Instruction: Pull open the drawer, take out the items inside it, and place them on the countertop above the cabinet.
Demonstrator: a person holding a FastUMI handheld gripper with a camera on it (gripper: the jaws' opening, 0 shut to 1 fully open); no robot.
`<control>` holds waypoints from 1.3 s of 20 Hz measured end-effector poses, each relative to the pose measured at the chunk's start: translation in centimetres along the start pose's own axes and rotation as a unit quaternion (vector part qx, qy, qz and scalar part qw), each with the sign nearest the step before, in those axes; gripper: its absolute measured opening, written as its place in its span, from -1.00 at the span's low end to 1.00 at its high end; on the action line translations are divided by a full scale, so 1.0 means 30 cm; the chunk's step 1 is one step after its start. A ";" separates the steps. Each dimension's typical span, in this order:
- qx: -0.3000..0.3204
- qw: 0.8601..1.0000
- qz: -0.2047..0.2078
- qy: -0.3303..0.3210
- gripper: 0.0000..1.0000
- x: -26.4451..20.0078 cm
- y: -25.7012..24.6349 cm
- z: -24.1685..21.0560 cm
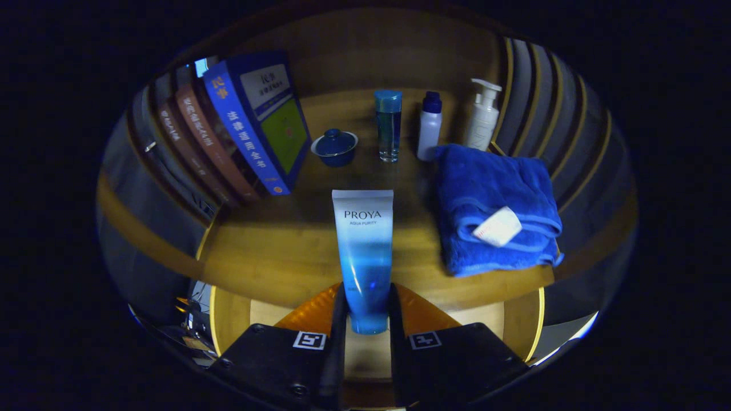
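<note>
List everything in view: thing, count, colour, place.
tube: 1, white to blue, clamped between the fingers, over the countertop
countertop: 1, wooden, ahead of the fingers
towel: 1, blue, folded, right of the tube
books: several, blue and brown, leaning at left
lidded cup: 1, dark blue, beside the books
clear bottle: 1, blue cap, beyond the tube
white bottle: 1, blue cap, right of it
pump bottle: 1, white, behind the towel
drawer: 1, wooden, open below the countertop
tool: 1, shut on the tube

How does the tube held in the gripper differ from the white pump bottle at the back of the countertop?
The tube is blue and white with a flat crimped end, clamped in the gripper; the pump bottle is all white with a pump head. The tube is held above the countertop; the pump bottle stands there upright, behind the blue towel.
</note>
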State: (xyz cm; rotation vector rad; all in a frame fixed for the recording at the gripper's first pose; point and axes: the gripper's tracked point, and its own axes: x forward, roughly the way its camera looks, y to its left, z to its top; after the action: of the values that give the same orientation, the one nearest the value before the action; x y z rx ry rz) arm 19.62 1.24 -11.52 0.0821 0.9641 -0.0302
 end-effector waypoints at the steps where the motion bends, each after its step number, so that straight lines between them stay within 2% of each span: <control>1: 0.000 1.000 -0.004 0.006 -0.24 0.031 0.002 0.009; 4: 0.003 1.000 -0.017 0.020 -0.24 0.107 0.000 0.017; 8: 0.020 1.000 -0.014 0.008 -0.20 0.128 -0.001 0.041; 9: 0.025 1.000 -0.008 0.004 -0.06 0.134 0.006 0.044; 14: 0.039 0.999 -0.001 -0.013 1.00 0.101 -0.015 0.053; 17: 0.034 0.999 0.003 -0.041 1.00 0.034 -0.020 0.054; 21: 0.017 0.993 0.018 -0.113 1.00 -0.128 -0.001 0.021; 26: 0.021 0.967 0.049 -0.247 1.00 -0.388 0.027 -0.092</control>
State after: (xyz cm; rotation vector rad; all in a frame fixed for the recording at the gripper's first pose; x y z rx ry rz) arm 10.77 2.14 -3.46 0.1545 0.4592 0.0203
